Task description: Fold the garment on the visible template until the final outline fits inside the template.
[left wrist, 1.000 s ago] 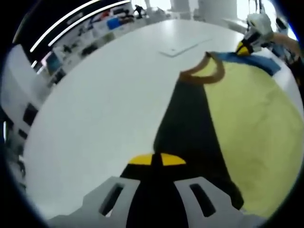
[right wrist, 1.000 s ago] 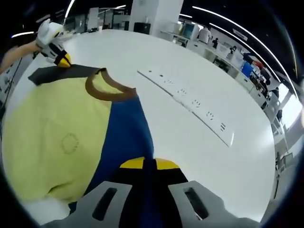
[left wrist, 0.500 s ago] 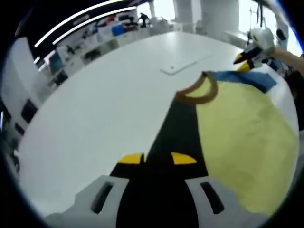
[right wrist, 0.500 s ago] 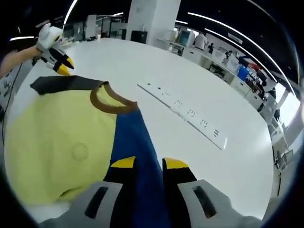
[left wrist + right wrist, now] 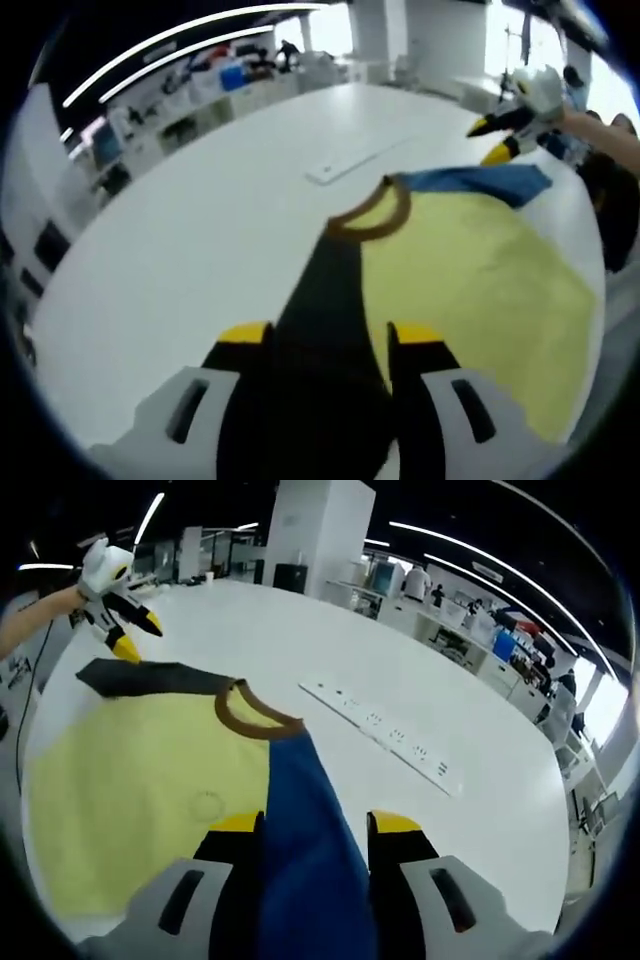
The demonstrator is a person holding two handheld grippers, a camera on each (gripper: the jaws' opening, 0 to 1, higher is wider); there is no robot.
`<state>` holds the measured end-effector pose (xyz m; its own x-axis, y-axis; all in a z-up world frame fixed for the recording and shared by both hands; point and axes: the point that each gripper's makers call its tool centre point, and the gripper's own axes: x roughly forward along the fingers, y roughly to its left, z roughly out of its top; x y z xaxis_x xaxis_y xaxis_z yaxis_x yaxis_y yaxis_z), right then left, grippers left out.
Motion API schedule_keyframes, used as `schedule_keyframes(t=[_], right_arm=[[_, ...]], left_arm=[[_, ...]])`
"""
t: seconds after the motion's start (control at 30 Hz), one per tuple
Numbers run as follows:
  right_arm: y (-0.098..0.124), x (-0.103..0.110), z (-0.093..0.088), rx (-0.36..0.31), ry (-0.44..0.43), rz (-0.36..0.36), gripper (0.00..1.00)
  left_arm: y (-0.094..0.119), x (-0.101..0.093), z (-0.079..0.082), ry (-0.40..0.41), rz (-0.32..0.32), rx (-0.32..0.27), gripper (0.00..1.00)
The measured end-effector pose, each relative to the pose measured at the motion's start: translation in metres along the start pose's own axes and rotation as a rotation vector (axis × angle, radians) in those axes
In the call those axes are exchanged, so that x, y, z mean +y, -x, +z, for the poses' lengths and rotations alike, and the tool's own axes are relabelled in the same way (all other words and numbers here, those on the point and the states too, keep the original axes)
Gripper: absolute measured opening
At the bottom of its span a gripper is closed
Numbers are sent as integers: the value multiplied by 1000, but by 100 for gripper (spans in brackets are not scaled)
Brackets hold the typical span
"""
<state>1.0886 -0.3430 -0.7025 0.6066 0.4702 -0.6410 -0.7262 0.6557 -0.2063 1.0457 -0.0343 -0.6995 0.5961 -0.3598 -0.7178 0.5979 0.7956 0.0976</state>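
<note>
Item: yellow cloth T-shirt (image 5: 470,270) with brown ribbed collar (image 5: 368,215), one black sleeve (image 5: 325,330), one blue sleeve (image 5: 305,850); lies flat on the white round tabletop (image 5: 200,240).

Left gripper (image 5: 328,335): low over the black sleeve, yellow-tipped fingers (image 5: 245,332) spread to either side of the cloth, not pinching it (in the right gripper view it hovers above the sleeve's end, held by a bare forearm).

Right gripper (image 5: 315,825): low over the blue sleeve, fingers (image 5: 395,823) likewise spread astride the fabric.

Adjacent: long white power strip (image 5: 385,738), lying on the tabletop beyond the collar, apart from the shirt.
</note>
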Motion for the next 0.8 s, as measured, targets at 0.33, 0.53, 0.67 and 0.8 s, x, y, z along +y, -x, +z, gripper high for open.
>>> schedule_keyframes(t=[0.33, 0.53, 0.67, 0.8], right_arm=[[31, 17, 6, -44, -5, -2, 56], [49, 30, 10, -64, 2, 7, 64], [62, 36, 13, -81, 5, 8, 69], [73, 41, 16, -102, -2, 5, 73]], left_arm=[[27, -34, 11, -21, -58, -38, 57], [42, -46, 20, -36, -67, -63, 64], [55, -55, 24, -49, -73, -79, 70], [66, -63, 26, -60, -75, -92, 71]])
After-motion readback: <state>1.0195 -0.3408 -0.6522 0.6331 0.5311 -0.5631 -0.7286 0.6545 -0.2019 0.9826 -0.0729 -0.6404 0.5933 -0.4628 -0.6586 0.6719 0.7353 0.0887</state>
